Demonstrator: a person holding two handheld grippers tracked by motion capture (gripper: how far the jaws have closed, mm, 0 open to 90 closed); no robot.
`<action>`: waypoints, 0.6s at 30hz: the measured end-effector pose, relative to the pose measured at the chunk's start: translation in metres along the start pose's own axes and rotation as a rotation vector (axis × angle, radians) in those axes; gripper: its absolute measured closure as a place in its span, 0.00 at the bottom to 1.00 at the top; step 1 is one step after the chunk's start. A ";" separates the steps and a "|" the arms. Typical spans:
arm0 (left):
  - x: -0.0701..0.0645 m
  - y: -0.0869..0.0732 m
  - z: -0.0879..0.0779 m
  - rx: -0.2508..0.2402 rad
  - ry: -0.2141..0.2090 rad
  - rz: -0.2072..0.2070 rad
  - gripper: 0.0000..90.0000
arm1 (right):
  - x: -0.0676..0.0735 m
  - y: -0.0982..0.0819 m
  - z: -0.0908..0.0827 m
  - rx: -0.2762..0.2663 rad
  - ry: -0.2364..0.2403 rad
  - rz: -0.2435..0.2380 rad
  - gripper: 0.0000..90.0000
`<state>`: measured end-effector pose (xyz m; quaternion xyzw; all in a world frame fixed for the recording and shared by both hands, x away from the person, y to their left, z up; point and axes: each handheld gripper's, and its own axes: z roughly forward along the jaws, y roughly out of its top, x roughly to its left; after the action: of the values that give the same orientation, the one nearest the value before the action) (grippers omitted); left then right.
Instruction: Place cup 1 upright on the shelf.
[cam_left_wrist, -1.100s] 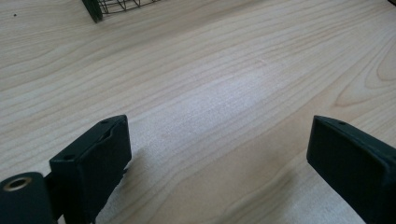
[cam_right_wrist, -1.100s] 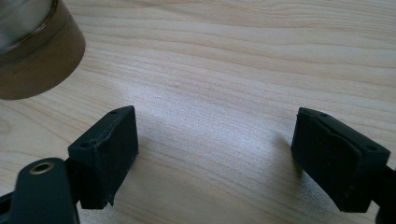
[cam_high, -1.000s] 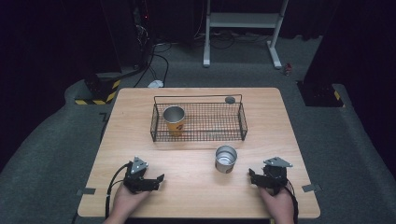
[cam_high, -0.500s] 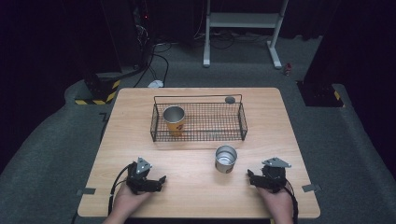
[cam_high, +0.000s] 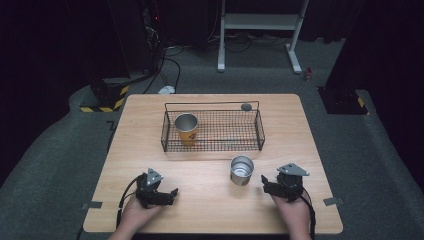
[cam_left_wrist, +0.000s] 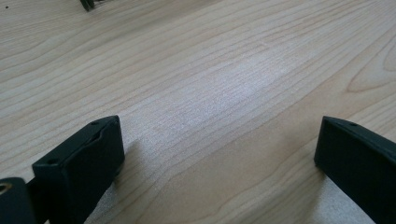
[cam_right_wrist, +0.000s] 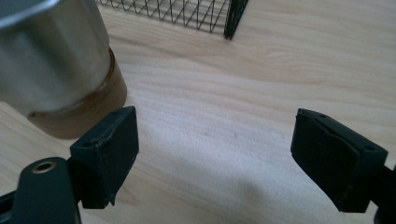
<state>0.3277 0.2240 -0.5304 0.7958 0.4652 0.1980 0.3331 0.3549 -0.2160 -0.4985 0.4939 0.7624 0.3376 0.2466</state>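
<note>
Two grippers resting low at the near edge of the wooden table (cam_high: 150, 115), both spread wide and holding nothing. Standing upright between basket and near edge: silver can (cam_high: 242, 170), just left of the right gripper (cam_high: 268, 186) and near it, well apart from the left gripper (cam_high: 167, 196). Looming at upper left in the right gripper view, outside the left jaw. Sitting farther back: wire basket (cam_high: 260, 131), holding an orange cup (cam_high: 186, 128). Likely calling for a short leftward swing by the right hand.

This looks like a lab or test studio. Around the wooden table (cam_high: 150, 110) lie grey carpet, black curtains, trailing cables (cam_high: 170, 65) and hazard-striped blocks (cam_high: 107, 100). Behind the table stands a white metal stand (cam_high: 260, 30).
</note>
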 end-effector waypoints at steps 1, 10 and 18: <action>0.000 0.000 0.000 0.000 0.000 0.000 0.02 | 0.000 0.002 0.000 0.000 0.003 -0.003 0.17; 0.000 0.000 0.000 0.000 -0.003 -0.002 0.02 | 0.002 0.019 -0.014 -0.070 0.020 -0.024 0.19; 0.001 0.001 0.000 0.000 0.000 0.007 0.02 | 0.012 0.028 -0.032 -0.119 0.075 -0.054 0.18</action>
<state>0.3287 0.2243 -0.5303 0.7975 0.4623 0.1991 0.3326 0.3434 -0.2057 -0.4567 0.4448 0.7628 0.3937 0.2555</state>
